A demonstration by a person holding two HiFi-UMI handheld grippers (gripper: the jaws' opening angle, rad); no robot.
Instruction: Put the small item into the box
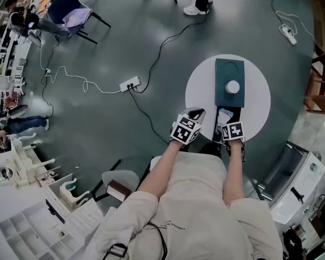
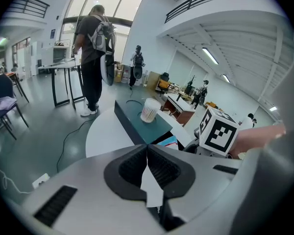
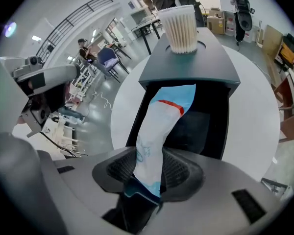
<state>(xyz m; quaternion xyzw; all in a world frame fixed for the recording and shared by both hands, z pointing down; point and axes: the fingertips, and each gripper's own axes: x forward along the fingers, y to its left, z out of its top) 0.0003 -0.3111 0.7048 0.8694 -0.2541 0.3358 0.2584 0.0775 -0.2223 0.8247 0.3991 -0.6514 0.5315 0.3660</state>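
Insertion step, I'd say: right gripper (image 3: pixel 149 169) pinches a white-and-blue plastic sachet (image 3: pixel 159 126) at the open end of the dark teal box (image 3: pixel 208 67); left gripper (image 2: pixel 147 161) closed, empty; next, lower and release.

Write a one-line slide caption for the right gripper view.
Right gripper clamps a white-and-blue packet at the open end of the dark box; a tub of cotton swabs stands on top.

Round white table (image 1: pixel 200 97); dark green box (image 1: pixel 227 69) lying on it.
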